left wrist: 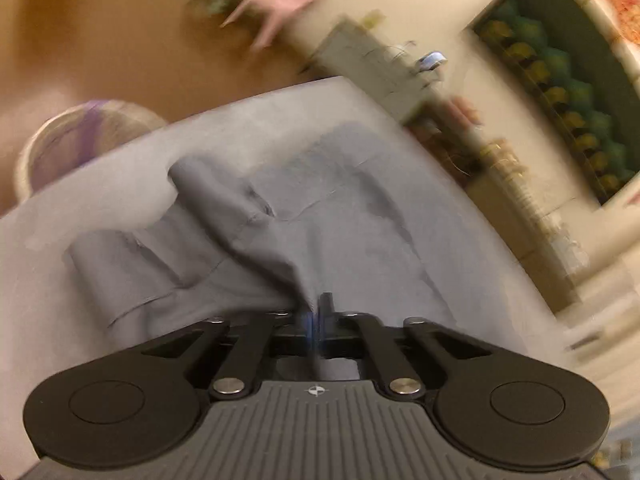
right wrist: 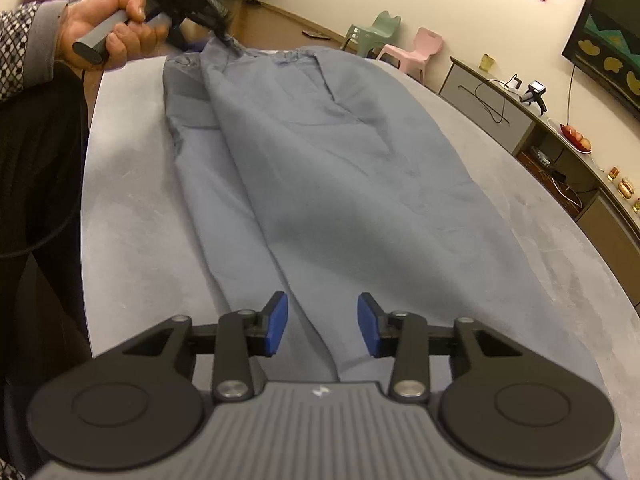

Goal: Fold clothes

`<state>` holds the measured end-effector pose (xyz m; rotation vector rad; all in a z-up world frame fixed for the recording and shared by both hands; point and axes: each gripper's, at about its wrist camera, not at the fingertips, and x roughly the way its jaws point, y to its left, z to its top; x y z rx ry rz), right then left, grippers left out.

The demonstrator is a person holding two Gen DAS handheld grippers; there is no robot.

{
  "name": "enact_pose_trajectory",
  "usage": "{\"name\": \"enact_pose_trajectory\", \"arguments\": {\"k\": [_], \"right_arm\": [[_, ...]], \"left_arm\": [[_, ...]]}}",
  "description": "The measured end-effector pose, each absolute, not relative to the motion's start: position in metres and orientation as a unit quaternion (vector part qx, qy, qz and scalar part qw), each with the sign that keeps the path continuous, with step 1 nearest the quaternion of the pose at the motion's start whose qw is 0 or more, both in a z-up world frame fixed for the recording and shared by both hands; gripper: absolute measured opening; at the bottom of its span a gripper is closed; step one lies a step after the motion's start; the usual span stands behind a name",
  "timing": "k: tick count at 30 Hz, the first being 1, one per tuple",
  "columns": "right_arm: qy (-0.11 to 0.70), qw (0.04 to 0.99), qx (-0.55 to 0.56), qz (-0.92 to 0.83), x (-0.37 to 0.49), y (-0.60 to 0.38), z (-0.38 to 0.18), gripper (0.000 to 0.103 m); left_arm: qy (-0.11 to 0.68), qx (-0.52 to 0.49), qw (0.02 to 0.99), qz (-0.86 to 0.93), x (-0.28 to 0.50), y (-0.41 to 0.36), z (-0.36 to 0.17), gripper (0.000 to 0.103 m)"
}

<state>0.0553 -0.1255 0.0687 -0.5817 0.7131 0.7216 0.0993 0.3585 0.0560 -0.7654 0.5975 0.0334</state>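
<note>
Grey-blue trousers [right wrist: 320, 168] lie lengthwise on a grey oval table [right wrist: 132, 248], waistband at the far end, legs toward the right wrist camera. My left gripper [left wrist: 314, 312] is shut on a pinch of the trousers [left wrist: 280, 248] at the waistband and lifts it; it also shows in the right wrist view [right wrist: 228, 42], held by a hand at the far left. My right gripper [right wrist: 322, 328] is open and empty, hovering over the leg ends, its blue pads [right wrist: 278, 324] on either side of the fabric.
A woven basket [left wrist: 80, 140] stands on the floor beyond the table's left edge. A green chair [right wrist: 374, 30] and a pink chair [right wrist: 416, 50] stand behind the table. A low cabinet [right wrist: 532, 120] with cables and a TV [right wrist: 612, 36] line the right wall.
</note>
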Motion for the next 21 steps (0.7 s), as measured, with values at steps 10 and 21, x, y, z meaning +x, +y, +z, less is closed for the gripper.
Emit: {"name": "enact_pose_trajectory", "arguments": {"k": [10, 21], "right_arm": [[0.259, 0.834, -0.304, 0.381, 0.075, -0.014, 0.087, 0.060], [0.228, 0.802, -0.411, 0.367, 0.082, 0.086, 0.069, 0.003]], "left_arm": [[0.293, -0.411, 0.863, 0.012, 0.060, 0.372, 0.032, 0.000], [0.343, -0.409, 0.843, 0.066, 0.059, 0.381, 0.016, 0.054]]}}
